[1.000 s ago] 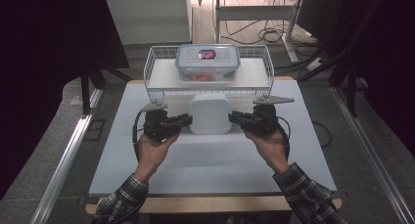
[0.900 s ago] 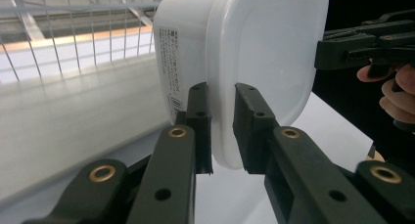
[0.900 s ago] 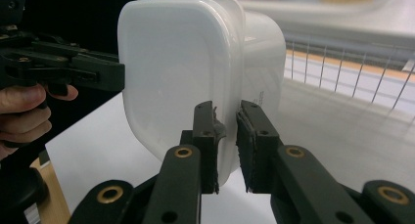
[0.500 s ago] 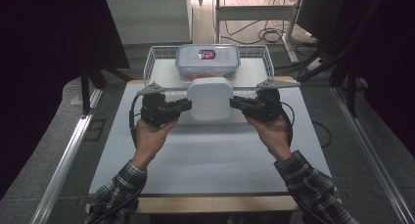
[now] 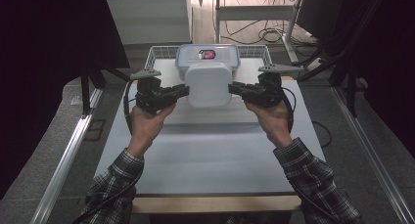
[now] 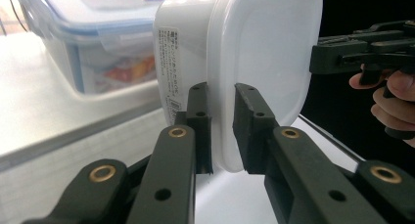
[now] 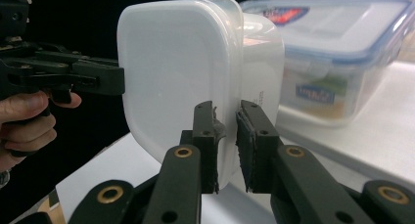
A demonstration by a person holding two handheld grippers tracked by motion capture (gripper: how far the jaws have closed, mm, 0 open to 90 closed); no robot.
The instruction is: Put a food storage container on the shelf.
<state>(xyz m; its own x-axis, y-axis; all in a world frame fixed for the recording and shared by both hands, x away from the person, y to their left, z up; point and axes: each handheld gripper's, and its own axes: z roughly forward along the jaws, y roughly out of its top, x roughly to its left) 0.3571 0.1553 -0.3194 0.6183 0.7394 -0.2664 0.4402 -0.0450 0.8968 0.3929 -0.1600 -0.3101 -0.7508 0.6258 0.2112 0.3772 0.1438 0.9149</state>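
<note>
A clear storage box with a blue-trimmed lid (image 5: 208, 55) is sitting in a white wire basket (image 5: 157, 52) at the far edge of the table (image 5: 210, 155), near its middle. Colourful packets are showing through the box's wall in the gripper views. Beyond the table's far edge, cables (image 5: 266, 35) are lying on the floor beside a metal frame (image 5: 254, 11).

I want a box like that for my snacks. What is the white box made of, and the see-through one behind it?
The white box looks like smooth, slightly milky plastic: light glows softly through its lid rim. The see-through box also seems plastic, clear and glossy, with a blue-edged lid; its contents show through the wall.
</note>
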